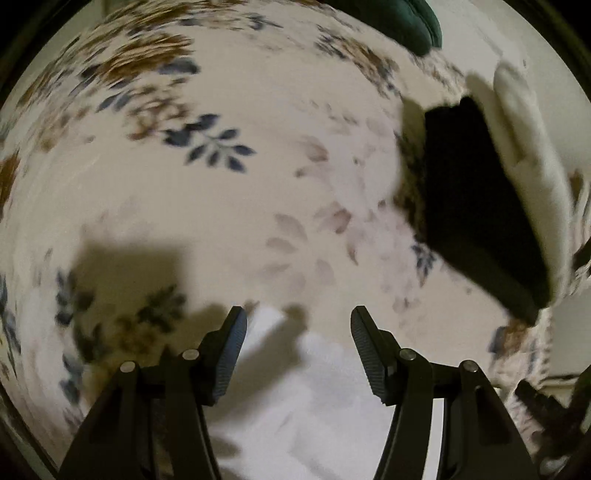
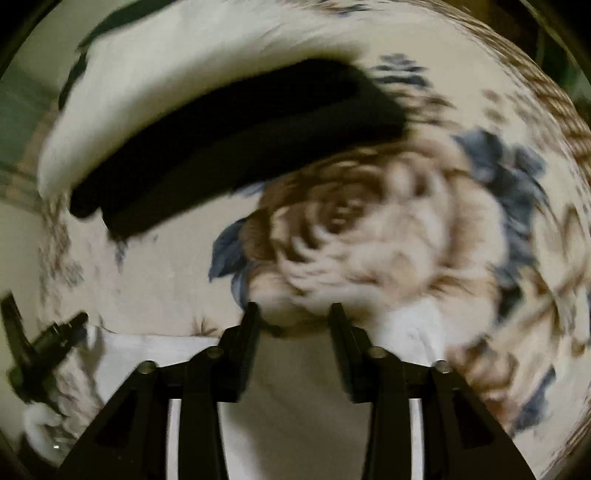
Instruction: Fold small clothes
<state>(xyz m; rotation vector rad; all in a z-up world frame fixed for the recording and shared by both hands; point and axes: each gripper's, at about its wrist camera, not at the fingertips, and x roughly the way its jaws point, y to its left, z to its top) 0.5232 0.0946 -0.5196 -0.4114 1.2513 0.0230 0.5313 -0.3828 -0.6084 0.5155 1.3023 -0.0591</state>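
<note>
A white cloth [image 1: 317, 398] lies flat on the floral sheet, right under my left gripper [image 1: 298, 317], which stands open with nothing between its fingers. My right gripper [image 2: 294, 310] is open too and hangs over the far edge of the same white cloth [image 2: 147, 354], gripping nothing. A folded black garment [image 1: 476, 206] rests on a folded cream one [image 1: 524, 147] at the right of the left wrist view. In the right wrist view, the black garment [image 2: 236, 147] and the cream one [image 2: 184, 74] lie ahead at the upper left. Both views are blurred.
The floral sheet [image 1: 207, 147] with blue leaves and a big brown rose [image 2: 369, 229] covers the whole surface. A dark green thing [image 1: 399, 18] lies at the far edge. The other gripper shows as a black shape at the frame edge [image 2: 44, 343].
</note>
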